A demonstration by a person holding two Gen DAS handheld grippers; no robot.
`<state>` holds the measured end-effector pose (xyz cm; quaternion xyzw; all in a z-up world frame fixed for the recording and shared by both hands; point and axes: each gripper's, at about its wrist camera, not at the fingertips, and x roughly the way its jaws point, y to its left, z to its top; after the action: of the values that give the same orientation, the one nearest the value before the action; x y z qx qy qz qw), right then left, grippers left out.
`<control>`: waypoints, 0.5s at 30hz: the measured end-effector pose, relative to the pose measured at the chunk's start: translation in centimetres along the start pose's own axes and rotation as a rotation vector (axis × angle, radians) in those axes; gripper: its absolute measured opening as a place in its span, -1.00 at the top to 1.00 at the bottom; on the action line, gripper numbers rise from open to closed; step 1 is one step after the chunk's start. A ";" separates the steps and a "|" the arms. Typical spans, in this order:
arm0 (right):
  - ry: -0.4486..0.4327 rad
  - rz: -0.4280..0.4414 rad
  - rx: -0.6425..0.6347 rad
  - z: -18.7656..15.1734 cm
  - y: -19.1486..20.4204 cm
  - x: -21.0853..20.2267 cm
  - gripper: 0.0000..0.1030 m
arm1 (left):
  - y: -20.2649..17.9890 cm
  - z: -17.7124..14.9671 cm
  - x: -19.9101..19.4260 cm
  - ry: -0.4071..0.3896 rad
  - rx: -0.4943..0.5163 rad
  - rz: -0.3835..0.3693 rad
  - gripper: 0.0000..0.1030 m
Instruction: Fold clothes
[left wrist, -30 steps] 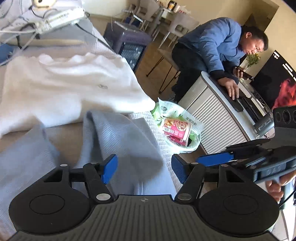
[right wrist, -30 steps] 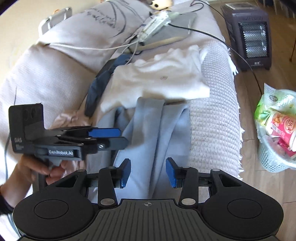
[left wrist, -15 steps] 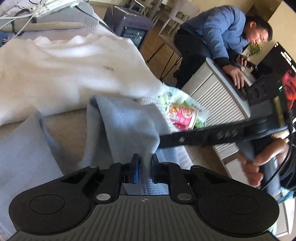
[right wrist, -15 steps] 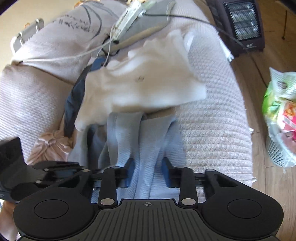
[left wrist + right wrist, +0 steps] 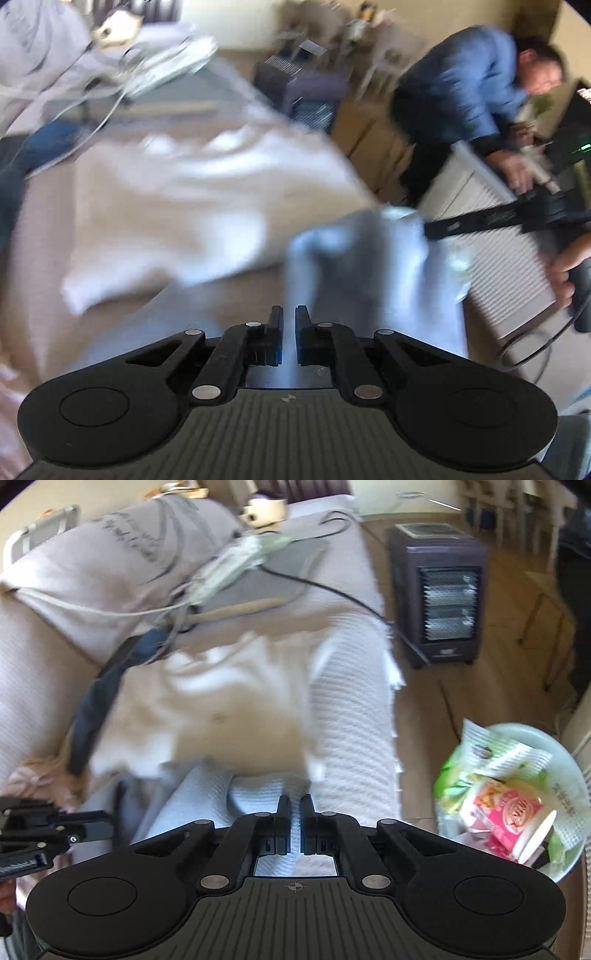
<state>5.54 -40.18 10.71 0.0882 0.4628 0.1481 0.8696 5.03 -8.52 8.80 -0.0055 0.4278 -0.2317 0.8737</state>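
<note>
The left hand-held gripper is clenching a fold of the light blue garment at the lower centre of its view. The right hand-held gripper is pinching the same blue cloth low in its frame, just below the white garment lying on the sofa.

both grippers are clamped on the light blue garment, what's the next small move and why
Probably lift both ends together and carry them toward the white garment. The left gripper and right gripper each pinch the light blue garment, which lies bunched on the sofa cover.
</note>
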 end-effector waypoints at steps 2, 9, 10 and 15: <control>0.006 0.026 0.026 -0.2 -0.6 0.9 0.86 | 0.5 -0.3 -0.3 0.013 -0.001 -0.001 0.89; 0.009 0.106 0.189 -0.4 -2.5 1.0 0.53 | 1.4 1.3 -1.9 -0.015 -0.127 -0.175 0.61; 0.010 0.112 0.204 -0.5 -2.7 0.8 0.48 | 1.4 1.6 -1.6 -0.014 -0.158 -0.215 0.46; 0.023 0.150 0.248 -1.4 -3.1 -0.5 0.30 | 0.4 3.1 2.8 0.028 -0.241 -0.256 0.41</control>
<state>4.61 -43.21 9.40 0.2273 0.4798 0.1553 0.8331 8.96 -9.91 8.62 -0.1615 0.4606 -0.2883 0.8238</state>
